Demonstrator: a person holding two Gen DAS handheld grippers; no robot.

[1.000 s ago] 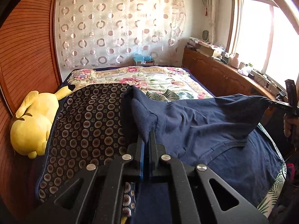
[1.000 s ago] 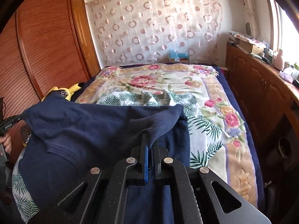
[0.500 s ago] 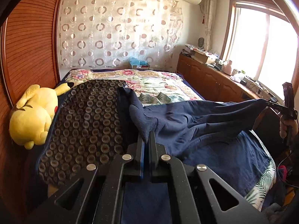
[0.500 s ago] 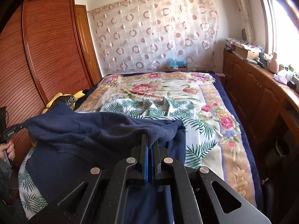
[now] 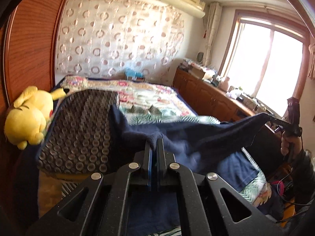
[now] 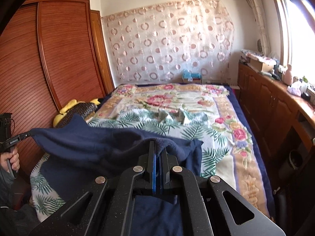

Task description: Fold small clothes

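Both grippers pinch a corner of the dark blue garment (image 5: 206, 135), jaws clenched on it: left gripper (image 5: 154, 147) at centre, right gripper (image 6: 158, 149) likewise. It stretches sideways between them, hanging over the bed (image 6: 216, 118) below.

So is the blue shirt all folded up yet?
Not yet. The blue shirt is only half folded: its top edge hangs in the air between the left gripper and right gripper, above the part lying flat.
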